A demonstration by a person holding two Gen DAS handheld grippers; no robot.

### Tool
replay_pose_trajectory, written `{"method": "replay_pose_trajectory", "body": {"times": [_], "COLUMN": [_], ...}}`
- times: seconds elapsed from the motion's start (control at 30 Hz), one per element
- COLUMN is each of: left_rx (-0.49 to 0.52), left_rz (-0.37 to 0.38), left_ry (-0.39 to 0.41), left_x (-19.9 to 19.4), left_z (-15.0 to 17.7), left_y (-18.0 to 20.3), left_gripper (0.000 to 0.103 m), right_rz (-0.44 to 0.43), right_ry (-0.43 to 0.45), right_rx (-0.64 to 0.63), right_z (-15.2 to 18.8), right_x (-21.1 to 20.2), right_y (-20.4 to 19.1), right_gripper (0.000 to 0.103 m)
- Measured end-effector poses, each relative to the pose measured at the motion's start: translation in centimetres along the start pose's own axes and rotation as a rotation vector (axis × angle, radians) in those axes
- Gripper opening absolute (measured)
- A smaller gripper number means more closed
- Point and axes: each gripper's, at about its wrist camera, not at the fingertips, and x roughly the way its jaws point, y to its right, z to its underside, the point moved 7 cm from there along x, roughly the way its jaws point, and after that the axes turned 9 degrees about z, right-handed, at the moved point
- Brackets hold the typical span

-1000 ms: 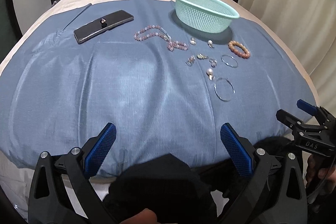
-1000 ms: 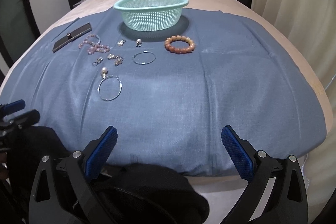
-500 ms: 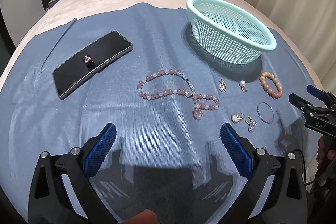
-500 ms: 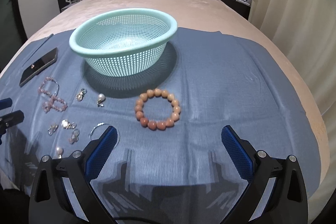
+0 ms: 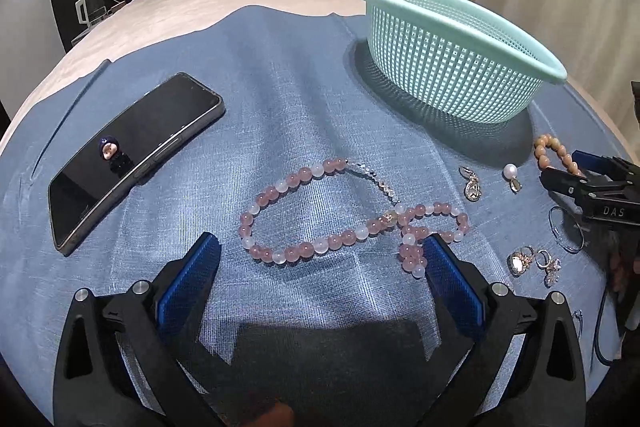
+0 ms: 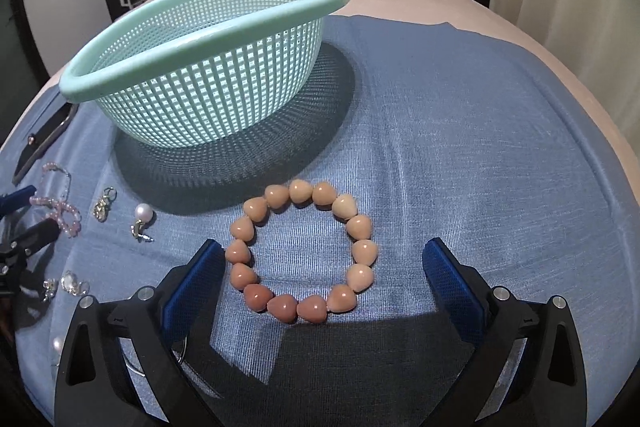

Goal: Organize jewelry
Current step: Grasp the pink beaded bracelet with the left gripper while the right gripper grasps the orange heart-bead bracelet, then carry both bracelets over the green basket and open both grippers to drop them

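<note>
Jewelry is all still out on the blue cloth over the bed, so basically nothing's sorted yet: nearest, the left gripper has its fingers spread wide around the pink bead strand, whose long axis runs left-right, and the right gripper is just as spread around the round peach bracelet. Little earrings and the pearl charm lie between them. Farther back, the mint basket looks empty as far as I can see, so everything's left to do.

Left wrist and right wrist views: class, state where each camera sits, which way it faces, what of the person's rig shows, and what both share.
Left wrist: on the left gripper, facing the pink bead necklace; right gripper at the edge.
Right wrist: on the right gripper, facing the orange bead bracelet.
Shared: mint basket, phone.
</note>
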Motion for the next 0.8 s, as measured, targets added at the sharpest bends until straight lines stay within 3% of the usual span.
{"method": "replay_pose_trajectory", "body": {"times": [0.17,0.27,0.33,0.47,0.53,0.77,0.8], "left_rx": [0.005,0.019,0.046,0.067,0.048,-0.016,-0.02], "left_rz": [-0.011,0.01,0.027,0.053,0.081,0.156,0.162], "left_ry": [0.006,0.008,0.001,-0.01,-0.015,-0.039,-0.039], "left_x": [-0.3,-0.6,-0.8,-1.0,-1.2,-3.3,-3.7], "left_z": [0.0,-0.1,-0.1,-0.1,-0.1,0.3,0.5], "left_y": [0.5,0.8,1.5,2.3,2.2,2.0,2.1], "left_gripper": [0.098,0.082,0.06,0.032,0.02,0.011,0.011], "right_rz": [0.003,-0.008,-0.012,-0.031,-0.048,-0.1,-0.102], "right_ry": [0.008,0.022,0.04,0.058,0.061,0.051,0.052], "right_rx": [-0.002,-0.009,-0.008,-0.007,-0.018,-0.026,-0.022], "right_z": [-0.2,-0.6,-0.6,-0.8,-0.7,0.3,0.5], "right_x": [-0.1,0.0,-0.5,-1.1,-1.3,-3.6,-4.2], "right_y": [-0.1,0.2,-0.1,-0.1,-0.2,0.1,0.3], "right_gripper": [0.096,0.09,0.07,0.021,0.021,0.02,0.012]}}
